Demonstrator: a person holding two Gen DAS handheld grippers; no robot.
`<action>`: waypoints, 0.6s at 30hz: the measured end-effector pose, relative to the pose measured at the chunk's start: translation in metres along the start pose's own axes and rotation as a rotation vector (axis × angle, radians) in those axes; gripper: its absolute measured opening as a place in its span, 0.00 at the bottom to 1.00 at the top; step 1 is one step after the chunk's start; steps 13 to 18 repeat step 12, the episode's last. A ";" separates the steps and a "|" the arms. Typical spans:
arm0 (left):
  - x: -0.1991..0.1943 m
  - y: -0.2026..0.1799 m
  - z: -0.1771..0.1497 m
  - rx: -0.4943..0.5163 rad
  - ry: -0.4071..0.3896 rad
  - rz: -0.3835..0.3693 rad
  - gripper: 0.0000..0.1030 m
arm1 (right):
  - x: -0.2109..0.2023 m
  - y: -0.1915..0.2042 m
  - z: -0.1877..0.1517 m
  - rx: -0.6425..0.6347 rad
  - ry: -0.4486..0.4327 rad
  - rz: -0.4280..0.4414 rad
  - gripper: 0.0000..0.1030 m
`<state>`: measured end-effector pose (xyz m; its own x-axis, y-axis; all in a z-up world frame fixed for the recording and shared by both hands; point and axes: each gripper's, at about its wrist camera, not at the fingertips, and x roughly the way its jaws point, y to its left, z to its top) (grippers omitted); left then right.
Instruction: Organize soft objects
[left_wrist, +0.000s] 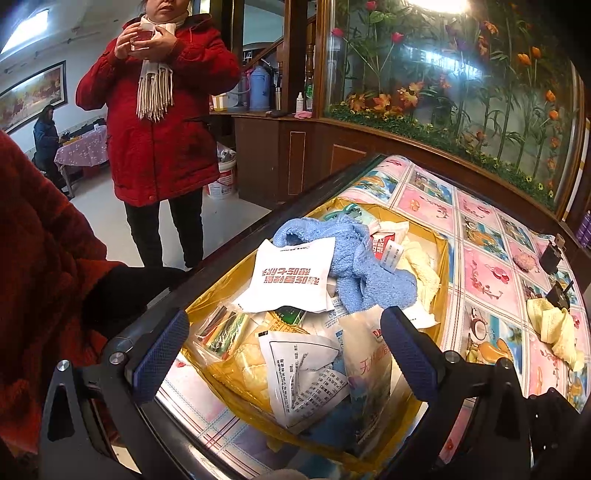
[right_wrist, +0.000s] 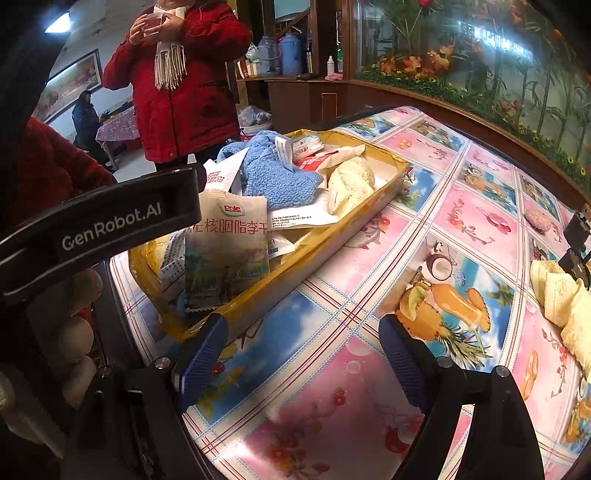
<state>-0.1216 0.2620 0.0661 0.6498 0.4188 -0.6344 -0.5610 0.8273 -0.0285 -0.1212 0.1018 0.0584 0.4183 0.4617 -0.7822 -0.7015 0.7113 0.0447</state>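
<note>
The yellow towel (right_wrist: 561, 299) lies crumpled on the tabletop (right_wrist: 332, 369) at the far right, well apart from the yellow box (right_wrist: 280, 280) at the near left. A black clip-like object (right_wrist: 576, 243) sits at its far edge; contact cannot be confirmed. A small round pinkish item (right_wrist: 537, 218) lies just beyond.

The box already holds a blue towel (left_wrist: 354, 258), a second pale yellow cloth (left_wrist: 424, 273) and several snack packets (left_wrist: 291, 280), piled above the rim.

The right gripper (right_wrist: 306, 354) hovers over bare tabletop beside the box, jaws apart and empty. The left gripper (left_wrist: 284, 350) hangs over the near end of the box, jaws likewise apart and empty.

Judged step: fetch the loose yellow towel and place it in the box.

Procedure:
1. Use the right gripper; it is the nearer unit.
2. Approach from the near side, clear of the black object.
3. Close on a raised fold, not a flat edge, so that the cloth bunches between the pads.
4. Lift until the trailing end clears the tabletop.
5. Release over the pale cloth at the far end, where the pile appears lowest.

Caution: the box is overfull; a packet may slide out.
</note>
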 end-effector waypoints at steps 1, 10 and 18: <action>0.001 0.000 0.000 0.004 0.009 -0.002 1.00 | 0.000 0.000 0.000 0.001 0.000 0.001 0.83; -0.001 -0.009 -0.004 0.041 0.056 -0.005 1.00 | -0.006 -0.006 -0.002 0.021 -0.015 0.010 0.83; -0.004 -0.014 -0.006 0.057 0.044 -0.009 1.00 | -0.009 -0.012 -0.004 0.033 -0.022 0.008 0.83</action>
